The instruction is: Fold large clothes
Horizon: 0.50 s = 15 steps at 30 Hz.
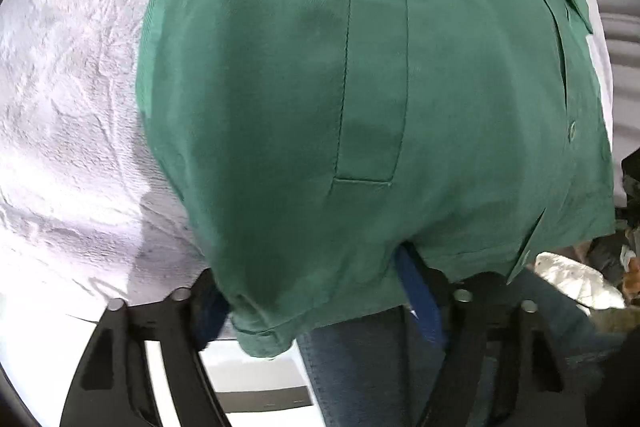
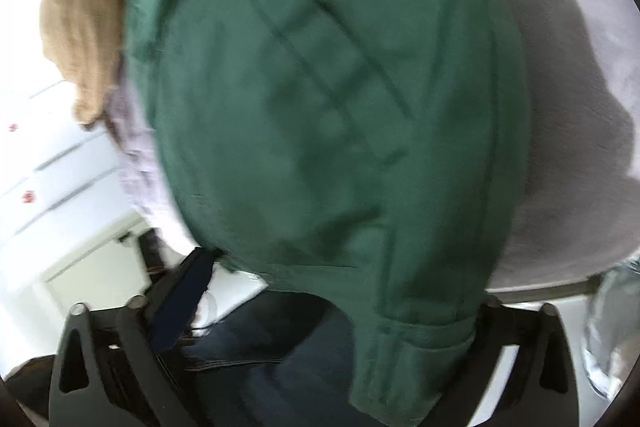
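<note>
I think I am in a home, probably a bedroom. Under my green shirt (image 1: 360, 87) lies a white textured bedcover (image 1: 68, 107), filling the left view from 8 to 11 o'clock. At 3 o'clock there, crumpled clothes (image 1: 580, 283) lie in a pile. In the right view, a beige garment (image 2: 80, 27) lies at 10 o'clock, and white panels like drawers (image 2: 60, 167) stand at 9 o'clock.

Plain green shirt (image 1: 280, 107), white textured bedcover (image 1: 68, 107), blue jeans (image 1: 360, 367)
</note>
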### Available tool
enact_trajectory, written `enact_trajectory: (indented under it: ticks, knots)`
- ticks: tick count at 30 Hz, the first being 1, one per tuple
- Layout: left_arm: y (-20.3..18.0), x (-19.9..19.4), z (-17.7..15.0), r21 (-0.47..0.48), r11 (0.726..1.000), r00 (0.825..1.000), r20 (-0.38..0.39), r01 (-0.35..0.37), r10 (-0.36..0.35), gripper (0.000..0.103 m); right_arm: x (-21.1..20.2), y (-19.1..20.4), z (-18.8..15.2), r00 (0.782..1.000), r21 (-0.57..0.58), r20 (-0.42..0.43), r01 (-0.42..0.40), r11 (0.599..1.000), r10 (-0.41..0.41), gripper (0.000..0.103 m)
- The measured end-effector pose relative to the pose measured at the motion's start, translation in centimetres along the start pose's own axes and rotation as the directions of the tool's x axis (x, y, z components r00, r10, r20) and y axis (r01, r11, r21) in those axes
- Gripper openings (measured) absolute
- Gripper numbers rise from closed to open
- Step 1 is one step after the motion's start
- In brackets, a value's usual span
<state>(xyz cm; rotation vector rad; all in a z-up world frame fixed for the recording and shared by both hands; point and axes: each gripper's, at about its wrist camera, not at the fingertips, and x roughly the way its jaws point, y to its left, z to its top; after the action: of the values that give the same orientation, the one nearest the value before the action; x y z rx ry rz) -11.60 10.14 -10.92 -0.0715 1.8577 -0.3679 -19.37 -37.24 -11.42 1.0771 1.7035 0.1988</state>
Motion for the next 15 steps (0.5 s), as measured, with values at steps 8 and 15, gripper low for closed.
enact_trajectory:
  ticks: [8,15]
  knots:
    - [2.0,-4.4,0.3,-0.030,0.986,0.986,0.020,0.164,-0.164,0.015,-2.0,1.8,-1.1,0.995,-0.075,0.050,-0.083,0.994,0.086,0.010]
    - [2.9,-12.2,2.4,-0.020,0.929,0.914,0.189,0.370,-0.360,0.015,-6.1,5.9,0.8,0.878,-0.128,0.191,-0.421,0.898,0.439,0.010]
